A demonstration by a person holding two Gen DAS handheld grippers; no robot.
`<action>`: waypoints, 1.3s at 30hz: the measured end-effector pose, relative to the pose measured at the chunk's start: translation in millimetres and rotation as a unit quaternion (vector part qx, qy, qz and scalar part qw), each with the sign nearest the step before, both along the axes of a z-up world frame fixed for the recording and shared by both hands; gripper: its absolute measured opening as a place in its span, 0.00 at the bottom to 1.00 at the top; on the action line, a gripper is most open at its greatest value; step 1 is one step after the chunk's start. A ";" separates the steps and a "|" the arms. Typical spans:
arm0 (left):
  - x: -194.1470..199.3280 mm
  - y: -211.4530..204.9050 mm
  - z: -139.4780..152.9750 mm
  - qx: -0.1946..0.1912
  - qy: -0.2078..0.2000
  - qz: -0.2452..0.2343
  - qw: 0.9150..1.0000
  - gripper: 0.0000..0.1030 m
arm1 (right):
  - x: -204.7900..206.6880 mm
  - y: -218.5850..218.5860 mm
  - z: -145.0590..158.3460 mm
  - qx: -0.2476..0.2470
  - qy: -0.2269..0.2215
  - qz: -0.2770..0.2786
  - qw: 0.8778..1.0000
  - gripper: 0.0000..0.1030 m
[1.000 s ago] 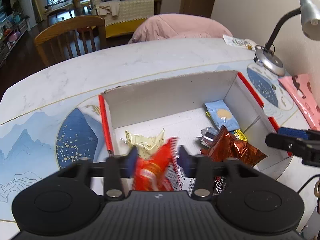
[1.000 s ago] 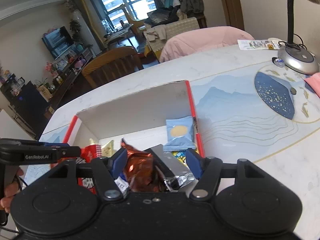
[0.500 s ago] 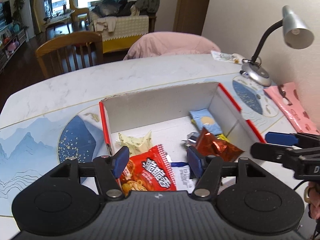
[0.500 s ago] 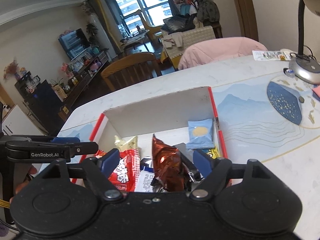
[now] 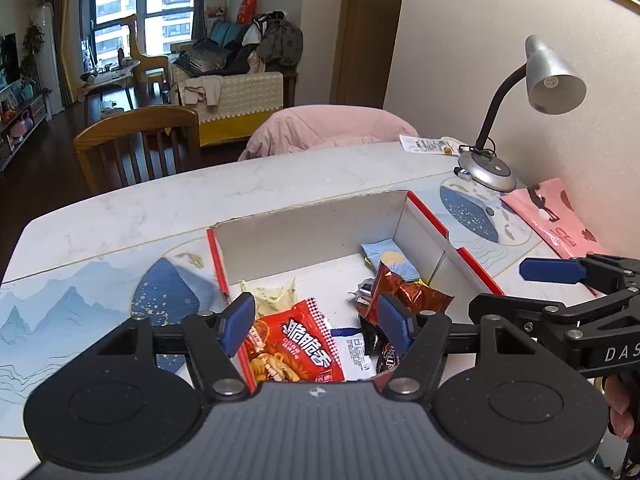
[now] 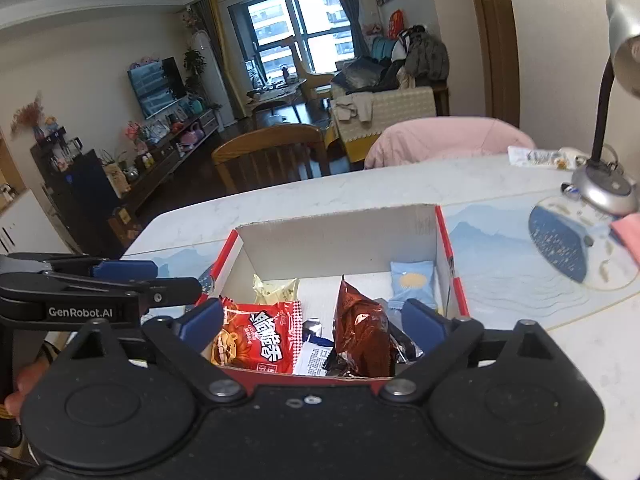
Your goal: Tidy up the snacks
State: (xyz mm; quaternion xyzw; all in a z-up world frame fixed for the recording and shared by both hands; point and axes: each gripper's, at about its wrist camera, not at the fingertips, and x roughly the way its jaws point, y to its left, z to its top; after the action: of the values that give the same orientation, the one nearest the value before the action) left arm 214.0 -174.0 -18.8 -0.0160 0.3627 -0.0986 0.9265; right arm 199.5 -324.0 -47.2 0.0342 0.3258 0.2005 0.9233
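Both my left gripper [image 5: 316, 326] and right gripper [image 6: 314, 320] have just opened wide and empty, leaving the red crinkled noodle-snack packet [image 5: 290, 346] and brown foil packet [image 6: 362, 330] lying in the red-edged cardboard box [image 5: 316, 228].

A lived-in home — a marble dining table [image 5: 240, 184] with a wooden chair [image 5: 136, 140] in the middle of the frame, and at upper left a living room with a sofa [image 5: 236, 76] piled with clothes, a television [image 6: 156, 86] and tall windows [image 6: 304, 28].
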 end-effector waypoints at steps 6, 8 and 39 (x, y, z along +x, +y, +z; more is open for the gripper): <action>-17.5 11.7 4.4 -0.009 -0.010 0.001 1.000 0.73 | -17.0 15.6 5.8 -0.033 -0.029 -0.014 0.999 1.00; -23.5 14.6 6.1 -0.010 -0.014 0.000 1.000 0.78 | -22.5 19.1 6.4 -0.043 -0.038 -0.019 0.998 1.00; -65.2 35.0 10.6 -0.020 -0.021 0.016 0.999 0.87 | -61.1 42.9 8.4 -0.071 -0.098 -0.064 0.991 1.00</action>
State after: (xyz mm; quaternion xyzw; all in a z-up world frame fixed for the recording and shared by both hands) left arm 148.7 -139.0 -8.2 -0.0384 0.3412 -0.0915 0.9348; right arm 138.4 -281.1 -38.9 -0.0309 0.2447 0.1200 0.9617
